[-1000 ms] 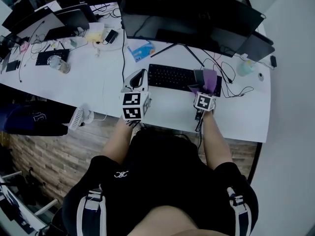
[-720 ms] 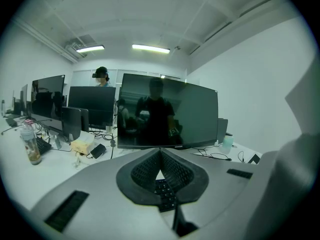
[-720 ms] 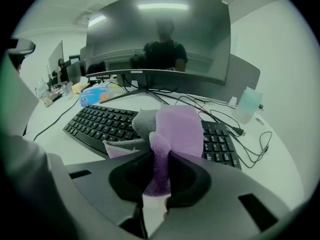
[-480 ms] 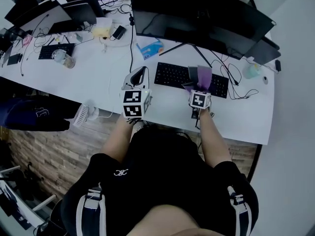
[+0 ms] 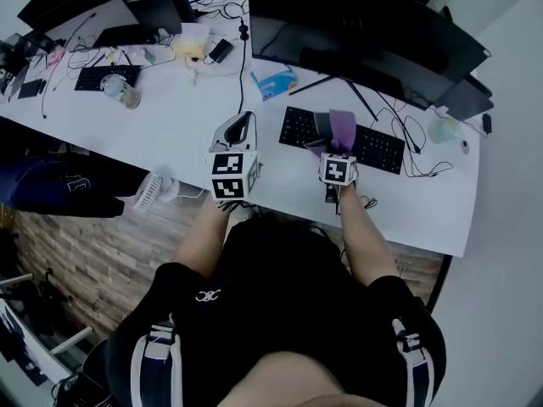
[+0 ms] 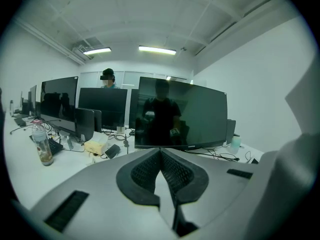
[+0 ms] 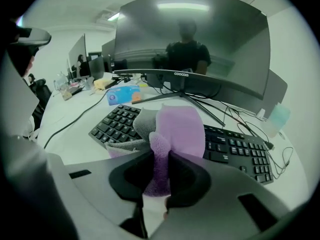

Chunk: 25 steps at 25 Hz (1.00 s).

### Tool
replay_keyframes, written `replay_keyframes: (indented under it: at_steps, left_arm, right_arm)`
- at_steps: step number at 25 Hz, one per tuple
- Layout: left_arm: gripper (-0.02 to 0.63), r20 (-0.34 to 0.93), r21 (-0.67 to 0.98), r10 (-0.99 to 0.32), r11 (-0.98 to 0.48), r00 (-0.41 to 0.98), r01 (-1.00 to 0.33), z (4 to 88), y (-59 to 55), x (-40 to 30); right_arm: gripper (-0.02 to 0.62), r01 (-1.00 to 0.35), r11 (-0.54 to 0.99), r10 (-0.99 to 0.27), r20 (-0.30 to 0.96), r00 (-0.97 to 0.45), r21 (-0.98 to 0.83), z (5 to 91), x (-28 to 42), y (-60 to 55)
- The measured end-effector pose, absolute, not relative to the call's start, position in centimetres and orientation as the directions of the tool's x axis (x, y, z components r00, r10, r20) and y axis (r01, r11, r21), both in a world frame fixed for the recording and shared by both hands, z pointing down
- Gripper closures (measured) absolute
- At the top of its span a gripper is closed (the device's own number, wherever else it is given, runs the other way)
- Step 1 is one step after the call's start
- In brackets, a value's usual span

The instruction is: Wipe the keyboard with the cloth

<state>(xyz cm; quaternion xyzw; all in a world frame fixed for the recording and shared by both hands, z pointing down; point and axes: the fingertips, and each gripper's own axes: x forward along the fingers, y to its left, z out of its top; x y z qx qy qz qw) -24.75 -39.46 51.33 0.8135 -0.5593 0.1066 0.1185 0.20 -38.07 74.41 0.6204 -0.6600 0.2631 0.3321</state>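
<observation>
Right gripper (image 7: 159, 170): jaws clamped on a bunched fold of the purple cloth (image 7: 180, 129). The free part of the cloth fans out at 12 o'clock from the jaws and lies over the keys of the black keyboard (image 7: 235, 151). It looks to rest on them, though contact cannot be confirmed from the right gripper view. Change over the last second (head view): the cloth was over the keyboard's right part at 3 o'clock, then near the middle. It now sits left of centre, so the right gripper has travelled toward 9 o'clock along the key rows. Judgement: a wiping pass is under way. The right and middle keys have been swept, and the left block at 9 o'clock of the cloth is still to be covered. Left gripper (image 6: 161, 174): jaws pressed together with nothing between them. It is held above the table (image 5: 170, 117), well off the keyboard's 9 o'clock end, much as before, and takes no part in the wipe. The keyboard lies flat on the table, with the stand of the big monitor (image 5: 365, 24) at its 12 o'clock and loose cables near its 3 o'clock end. Risk: the keyboard is not being held, so a firm stroke could push it sideways.
</observation>
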Motion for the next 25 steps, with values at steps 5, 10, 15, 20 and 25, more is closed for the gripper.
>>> replay_keyframes:
  at_steps: [5,10,15,20,25]
  left_arm:
    - [0.595,0.311,0.070,-0.891,-0.325,0.330,-0.943,51.5,-39.6,-26.8]
    - [0.595,0.311,0.064,-0.899,-0.305,0.309,-0.950,51.4,-39.8,-28.4]
    - [0.595,0.311,0.062,-0.905,-0.287,0.291,-0.956,51.5,-39.9,-30.0]
    - [0.595,0.308,0.060,-0.908,-0.278,0.283,-0.959,51.4,-40.0,-30.7]
    - [0.595,0.301,0.057,-0.914,-0.269,0.273,-0.962,50.8,-40.0,-31.5]
  right_arm:
    - [0.506,-0.984,0.173,-0.646,0.759,-0.083,0.040,74.0,-4.3,-39.2]
    - [0.506,-0.977,0.212,-0.643,0.756,-0.124,0.020,74.1,-7.3,-40.0]
    - [0.506,-0.982,0.189,-0.622,0.777,-0.099,0.026,74.3,-7.8,-40.0]
    - [0.505,-0.973,0.231,-0.620,0.769,-0.151,-0.005,74.2,-9.7,-40.5]
    - [0.505,-0.962,0.271,-0.613,0.767,-0.189,-0.020,74.2,-12.2,-41.4]
